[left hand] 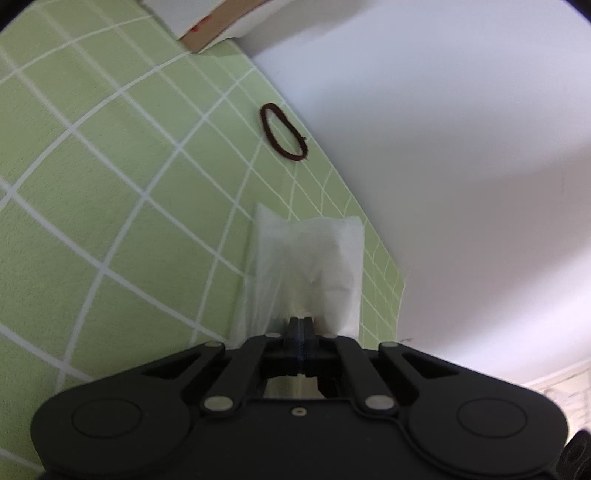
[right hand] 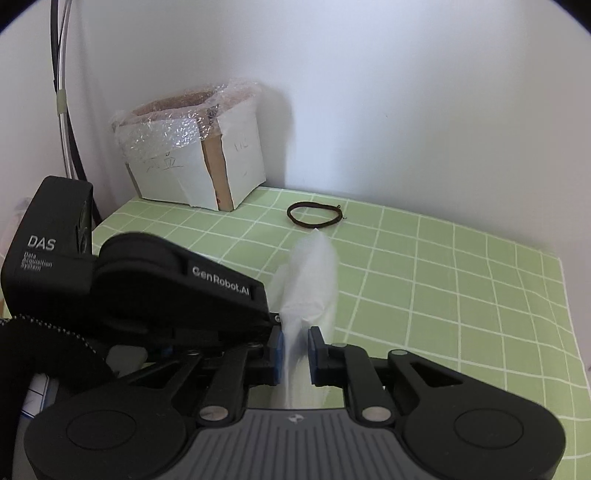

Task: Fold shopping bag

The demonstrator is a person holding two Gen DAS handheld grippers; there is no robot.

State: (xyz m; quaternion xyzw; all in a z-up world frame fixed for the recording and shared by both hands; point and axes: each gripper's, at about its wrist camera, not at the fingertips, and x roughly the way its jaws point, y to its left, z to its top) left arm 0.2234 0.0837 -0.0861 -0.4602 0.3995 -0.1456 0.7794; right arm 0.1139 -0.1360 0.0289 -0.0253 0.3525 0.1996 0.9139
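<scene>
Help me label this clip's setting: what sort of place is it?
Probably a makeshift recording corner indoors, not a real kitchen or shop. A green grid mat covers the table against bare white walls, a cardboard box wrapped in bubble wrap sits in the corner, and cables run up the wall.

- I see the shopping bag [left hand: 306, 266] only as a motion-blurred white strip; its folds don't resolve.
- My left claw [left hand: 302, 325] covers the bag's near end.
- The box [left hand: 207, 26] at the worktop's far corner is cut off by the left wrist view's top edge.
- Handwriting on it is too faint to read.
</scene>
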